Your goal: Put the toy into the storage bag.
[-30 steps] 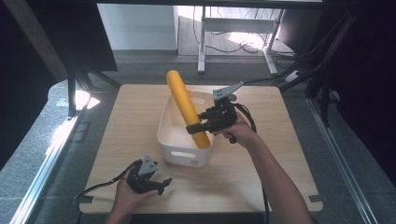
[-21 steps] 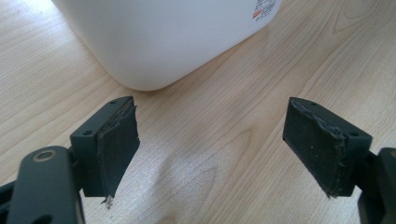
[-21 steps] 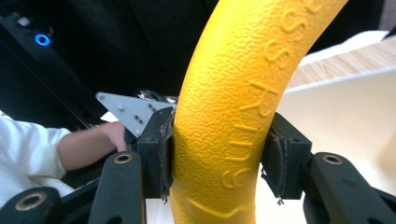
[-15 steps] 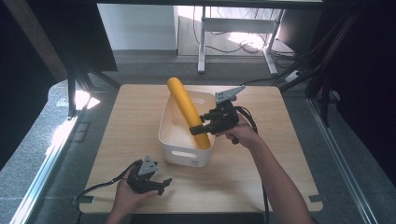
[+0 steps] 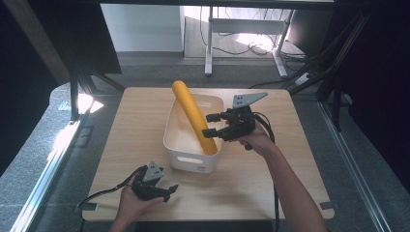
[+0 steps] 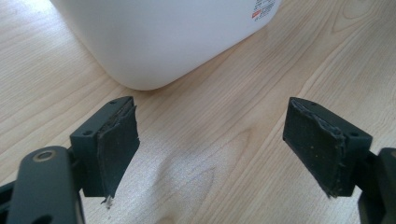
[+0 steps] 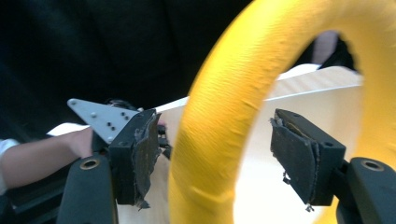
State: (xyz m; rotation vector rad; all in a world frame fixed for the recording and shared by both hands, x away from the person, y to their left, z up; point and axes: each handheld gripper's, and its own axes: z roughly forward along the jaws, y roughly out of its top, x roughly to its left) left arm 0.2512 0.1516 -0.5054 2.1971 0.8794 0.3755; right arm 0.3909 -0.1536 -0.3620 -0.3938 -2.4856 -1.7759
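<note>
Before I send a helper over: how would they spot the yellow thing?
On the wooden table stands a white bin. A long yellow roll leans in it, its top past the far rim: the one bright, curved thing there.

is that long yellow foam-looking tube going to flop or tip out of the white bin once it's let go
The long yellow padded tube probably bends: it curves between the right gripper, whose jaws have just been opening off it. It looks light for its size. Leaning on the rim of the white plastic bin with one end sticking out, it may slide or tip.
</note>
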